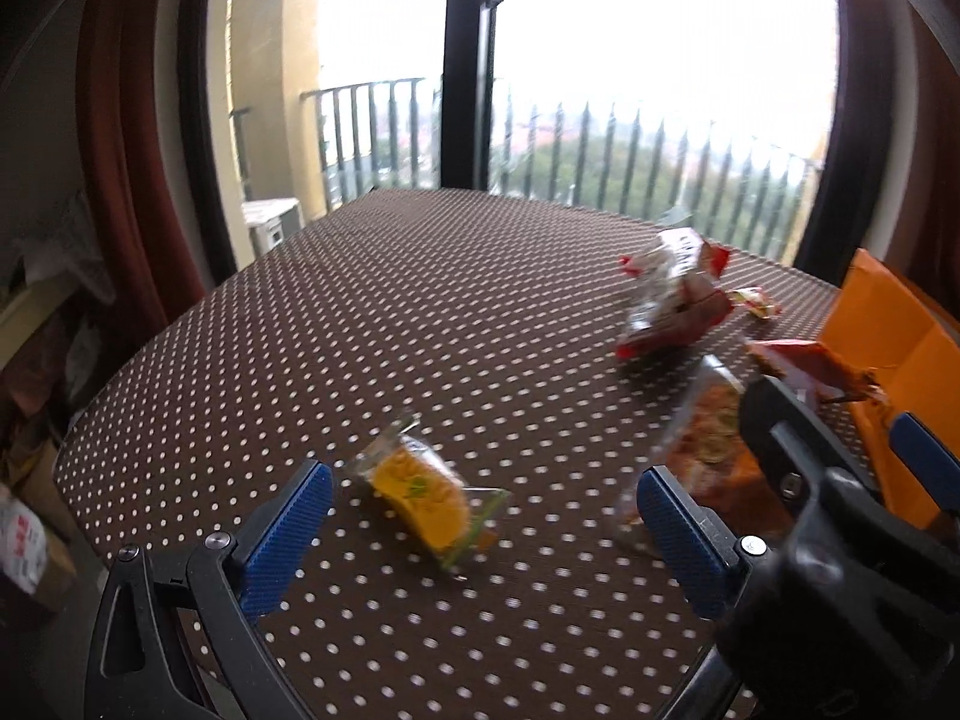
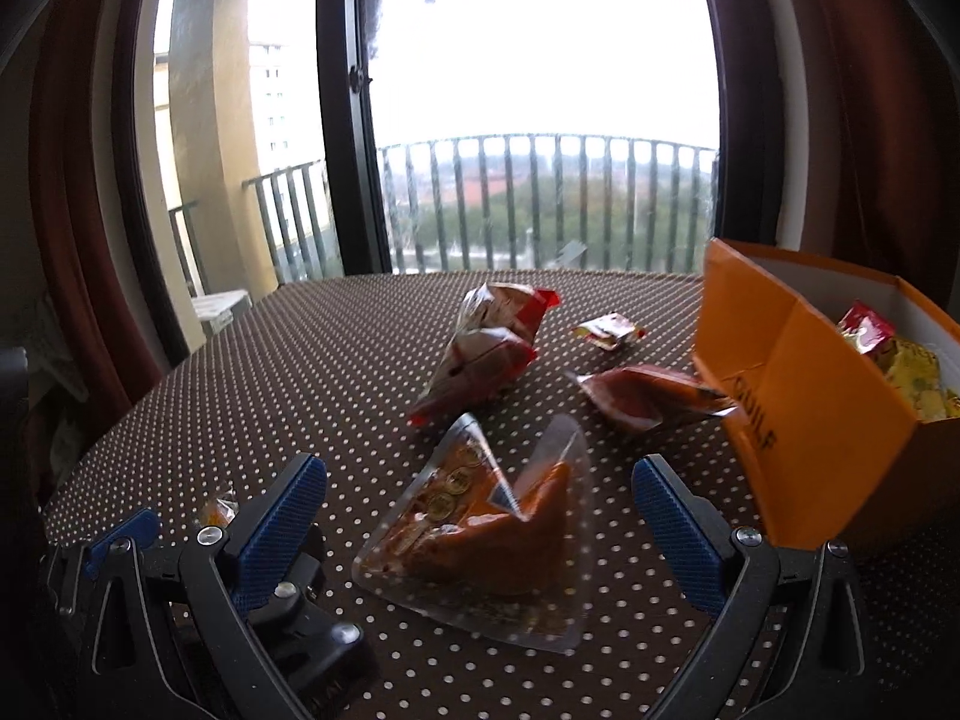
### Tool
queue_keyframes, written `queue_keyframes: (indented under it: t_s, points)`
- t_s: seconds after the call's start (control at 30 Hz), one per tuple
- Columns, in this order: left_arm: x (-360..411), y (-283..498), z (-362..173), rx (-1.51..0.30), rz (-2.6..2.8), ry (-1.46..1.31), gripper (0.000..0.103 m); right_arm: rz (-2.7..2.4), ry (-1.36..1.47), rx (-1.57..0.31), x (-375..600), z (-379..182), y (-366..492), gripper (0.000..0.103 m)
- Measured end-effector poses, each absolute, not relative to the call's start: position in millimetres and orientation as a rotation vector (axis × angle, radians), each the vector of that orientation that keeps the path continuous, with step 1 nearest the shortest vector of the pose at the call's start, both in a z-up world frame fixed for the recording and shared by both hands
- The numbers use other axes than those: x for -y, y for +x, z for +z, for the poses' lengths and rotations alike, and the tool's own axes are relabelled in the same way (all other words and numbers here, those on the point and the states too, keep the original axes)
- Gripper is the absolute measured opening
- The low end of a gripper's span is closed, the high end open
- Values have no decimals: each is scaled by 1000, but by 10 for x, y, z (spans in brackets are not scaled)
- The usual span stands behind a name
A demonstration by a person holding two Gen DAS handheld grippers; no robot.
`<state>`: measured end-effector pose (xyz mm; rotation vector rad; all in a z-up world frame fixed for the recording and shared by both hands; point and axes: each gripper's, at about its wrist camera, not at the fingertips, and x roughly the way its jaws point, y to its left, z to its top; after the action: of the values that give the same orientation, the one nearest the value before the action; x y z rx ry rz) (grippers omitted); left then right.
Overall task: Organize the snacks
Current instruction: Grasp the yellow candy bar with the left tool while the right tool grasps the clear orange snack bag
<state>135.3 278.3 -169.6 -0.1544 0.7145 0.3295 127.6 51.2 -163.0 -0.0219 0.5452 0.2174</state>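
My left gripper (image 1: 483, 516) is open, its blue pads on either side of a small yellow snack packet (image 1: 429, 495) lying on the dotted tablecloth. My right gripper (image 2: 480, 516) is open too, straddling a clear pouch of orange snack (image 2: 486, 531), without touching it as far as I can see. Beyond lie two red-and-white packets (image 2: 489, 354), a small yellow-red sachet (image 2: 609, 330) and a red packet (image 2: 645, 396) against the orange box (image 2: 810, 396). The box holds a red packet (image 2: 864, 327) and a yellow one (image 2: 918, 384). In the left wrist view the right gripper's black body (image 1: 840, 516) overlaps the clear pouch (image 1: 714, 450).
The table with the brown dotted cloth (image 1: 390, 312) ends at a window with a black frame (image 2: 348, 120) and a balcony railing behind. Dark red curtains (image 1: 120, 150) hang at both sides. Boxes and bags (image 1: 30, 534) are stacked off the table's left edge.
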Motion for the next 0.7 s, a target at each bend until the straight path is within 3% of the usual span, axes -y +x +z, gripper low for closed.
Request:
queue_keyframes:
  t_s: [0.27,0.33,0.47,0.7]
  points:
    - [-3010,1594,-1902,-803,405,-178,97,225,-47,-599,-658,-1769,1401,103]
    - [-3066,1643,-1960,-834,403,-204,83,226,-48,-611,-682,-1798,1435,103]
    - [-3119,1688,-2004,-835,419,-198,76,221,-48,-627,-703,-1834,1497,103]
    - [-3125,1758,-2025,-817,399,-195,55,213,-34,-638,-691,-1848,1557,103]
